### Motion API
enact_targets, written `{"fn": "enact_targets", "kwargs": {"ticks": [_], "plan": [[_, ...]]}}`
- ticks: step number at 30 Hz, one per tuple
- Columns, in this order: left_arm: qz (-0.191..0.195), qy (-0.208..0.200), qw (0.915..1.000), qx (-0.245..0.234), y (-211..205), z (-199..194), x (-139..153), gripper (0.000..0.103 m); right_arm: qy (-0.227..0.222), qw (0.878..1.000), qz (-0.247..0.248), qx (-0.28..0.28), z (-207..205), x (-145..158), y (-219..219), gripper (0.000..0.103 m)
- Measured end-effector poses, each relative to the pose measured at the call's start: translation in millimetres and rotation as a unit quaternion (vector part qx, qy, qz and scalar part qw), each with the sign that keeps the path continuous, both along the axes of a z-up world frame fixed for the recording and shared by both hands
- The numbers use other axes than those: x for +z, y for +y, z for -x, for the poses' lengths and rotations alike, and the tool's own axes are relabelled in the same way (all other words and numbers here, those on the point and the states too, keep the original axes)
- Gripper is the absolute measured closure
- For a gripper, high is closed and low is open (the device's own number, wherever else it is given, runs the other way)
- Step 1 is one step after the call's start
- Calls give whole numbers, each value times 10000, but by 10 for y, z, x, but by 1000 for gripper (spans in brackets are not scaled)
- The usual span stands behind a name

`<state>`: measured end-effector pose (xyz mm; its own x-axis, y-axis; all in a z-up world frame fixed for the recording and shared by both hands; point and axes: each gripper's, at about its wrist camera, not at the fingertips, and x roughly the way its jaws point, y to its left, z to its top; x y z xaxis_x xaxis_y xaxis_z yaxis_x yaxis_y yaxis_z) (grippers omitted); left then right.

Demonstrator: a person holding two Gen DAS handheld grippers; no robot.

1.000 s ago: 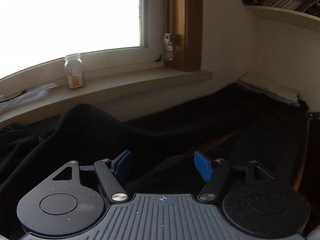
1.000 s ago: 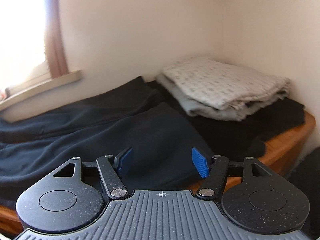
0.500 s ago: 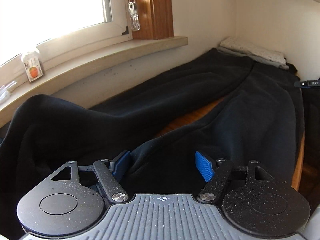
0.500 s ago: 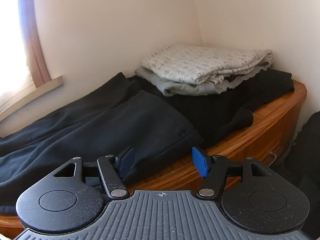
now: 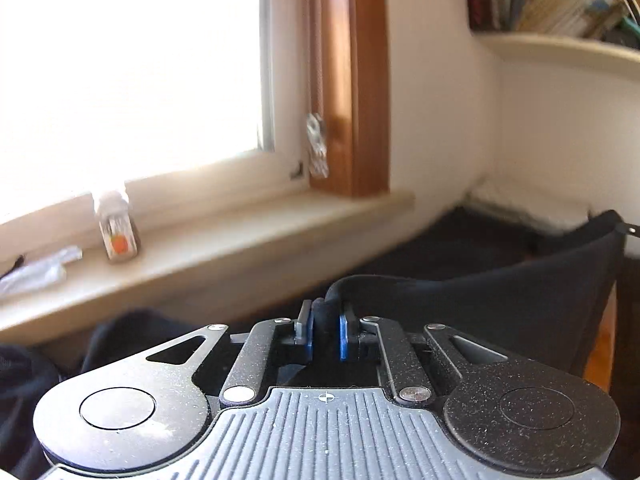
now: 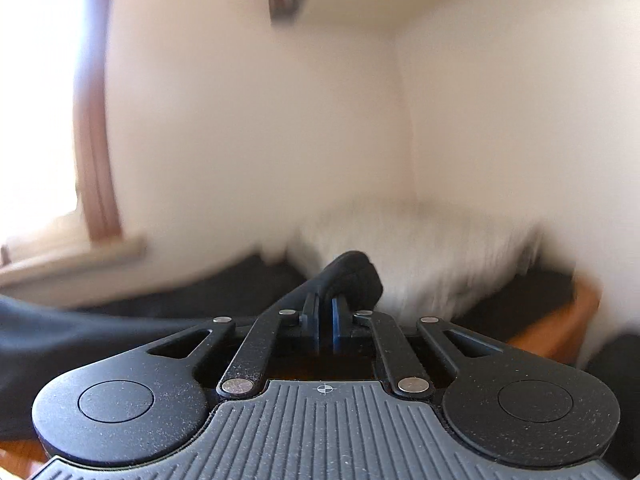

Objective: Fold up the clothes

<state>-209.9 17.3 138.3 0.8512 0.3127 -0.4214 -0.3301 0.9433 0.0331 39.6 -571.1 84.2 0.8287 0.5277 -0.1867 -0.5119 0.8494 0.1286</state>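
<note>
between windowsill and wooden edge, left gripper closing, right gripper clamped, both on black garment.

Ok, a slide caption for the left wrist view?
Left gripper closing on a bunched edge of the black garment, lifted beside the windowsill.

Matt black cloth garment; glossy wooden tabletop.

black garment, blue-padded tongs, white folded pile
</note>
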Motion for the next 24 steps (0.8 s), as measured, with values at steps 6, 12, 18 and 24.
{"fn": "enact_targets", "kwargs": {"ticks": [6, 12, 18, 24], "plan": [[-191, 977, 9945, 314, 115, -315, -347, 61, 967, 9932, 566, -307, -398, -133, 168, 82], [-209, 667, 9955, 643, 108, 274, -135, 37, 847, 9948, 529, -182, -218, -245, 295, 60], [-270, 621, 9911, 1145, 94, 1067, 79, 28, 316, 9950, 899, 314, 155, -231, 866, 54], [-219, 572, 9810, 1841, 154, 2040, 146, 24, 347, 9870, 759, 1371, 490, -217, 1500, 54]]}}
